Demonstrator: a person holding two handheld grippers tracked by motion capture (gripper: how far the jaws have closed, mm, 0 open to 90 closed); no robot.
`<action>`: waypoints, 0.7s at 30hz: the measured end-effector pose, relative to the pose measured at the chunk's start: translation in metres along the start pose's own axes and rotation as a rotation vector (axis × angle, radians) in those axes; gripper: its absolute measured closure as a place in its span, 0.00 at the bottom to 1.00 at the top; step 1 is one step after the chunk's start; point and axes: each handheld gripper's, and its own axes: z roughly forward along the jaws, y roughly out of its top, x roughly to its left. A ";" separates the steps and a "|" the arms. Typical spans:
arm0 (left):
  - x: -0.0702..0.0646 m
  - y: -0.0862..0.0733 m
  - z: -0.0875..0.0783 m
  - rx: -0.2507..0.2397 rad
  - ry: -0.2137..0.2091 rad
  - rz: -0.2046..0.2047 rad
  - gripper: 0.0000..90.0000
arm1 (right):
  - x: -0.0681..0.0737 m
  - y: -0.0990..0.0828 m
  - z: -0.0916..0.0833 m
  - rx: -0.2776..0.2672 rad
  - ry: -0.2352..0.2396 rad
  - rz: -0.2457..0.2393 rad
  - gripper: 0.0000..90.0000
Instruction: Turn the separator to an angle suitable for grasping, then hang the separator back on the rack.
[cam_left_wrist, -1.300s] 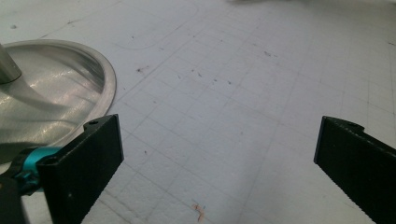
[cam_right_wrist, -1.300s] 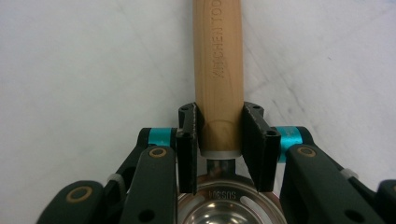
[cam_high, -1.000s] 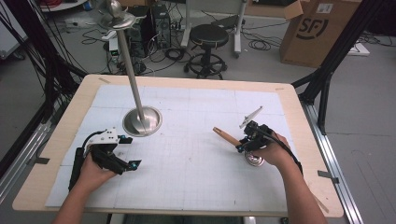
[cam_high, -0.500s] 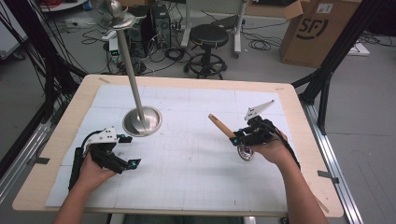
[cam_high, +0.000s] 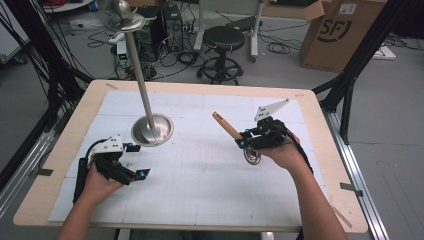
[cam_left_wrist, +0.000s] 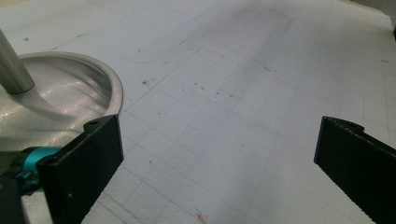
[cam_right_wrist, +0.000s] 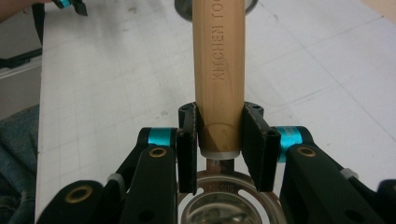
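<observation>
High view: a white gridded mat (cam_high: 200, 165) covers a wooden table (cam_high: 320, 150) in a lab with a stool (cam_high: 223, 40), cables and a cardboard box (cam_high: 340, 35); a steel stand (cam_high: 151, 129) rises at the mat's left. The right gripper (cam_high: 250, 142) holds a wooden-handled strainer (cam_high: 227, 127) above the mat. The left gripper (cam_high: 135, 160) rests near the stand.

Left gripper view: its jaws gape wide over bare mat, touching nothing.

Right gripper view: jaws clamp the strainer's handle just above its metal ring.
</observation>
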 end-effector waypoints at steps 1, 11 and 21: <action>0.000 0.000 0.000 -0.004 -0.001 0.002 0.02 | 0.000 0.000 0.000 0.000 0.000 0.000 0.76; -0.002 0.000 0.000 -0.002 -0.014 0.010 0.02 | 0.000 0.012 -0.005 -0.049 0.012 -0.004 0.76; -0.002 -0.001 -0.002 -0.003 -0.011 0.009 0.02 | -0.001 0.015 -0.004 -0.078 0.029 -0.005 0.76</action>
